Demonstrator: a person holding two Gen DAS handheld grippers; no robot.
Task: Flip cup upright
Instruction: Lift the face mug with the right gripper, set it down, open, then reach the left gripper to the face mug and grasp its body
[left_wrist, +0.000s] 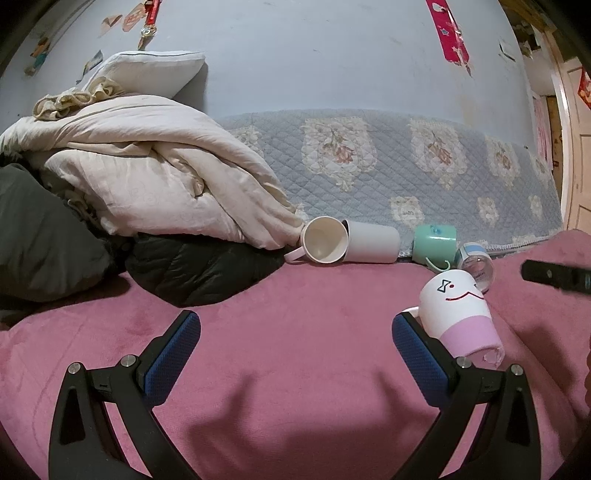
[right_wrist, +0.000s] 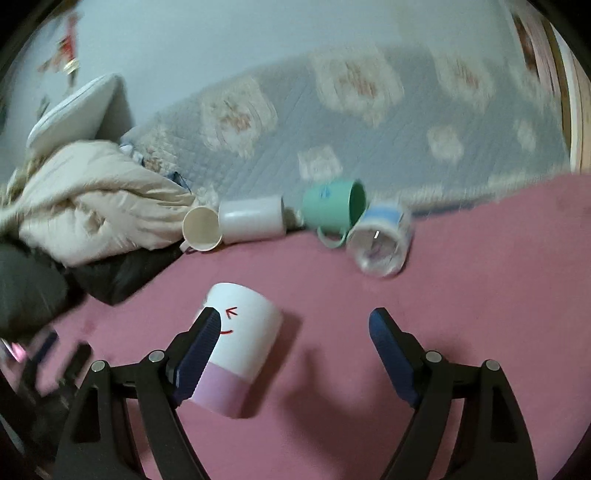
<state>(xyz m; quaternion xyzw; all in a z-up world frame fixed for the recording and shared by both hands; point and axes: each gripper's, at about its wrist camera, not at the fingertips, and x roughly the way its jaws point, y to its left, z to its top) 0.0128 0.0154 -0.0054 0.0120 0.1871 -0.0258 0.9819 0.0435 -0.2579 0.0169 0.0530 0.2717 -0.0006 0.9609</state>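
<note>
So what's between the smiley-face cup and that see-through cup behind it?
Only bare pink blanket between the smiley-face cup and see-through cup, in the right wrist view.

A blanket (left_wrist: 295, 332) covers the near surface, with a quilt (left_wrist: 406, 162) spread behind it. A cup (left_wrist: 458, 314) lies on its side on the blanket, near right. At the far edge of the blanket, four more cups lie in a row: a mug (left_wrist: 325, 240) leftmost, a tumbler (left_wrist: 373, 242) touching it, then a handled cup (left_wrist: 434, 245), then a glass (left_wrist: 476, 264). Heaped bedding (left_wrist: 147, 177) lies far left, with a pillow (left_wrist: 155, 70) behind it.
</note>
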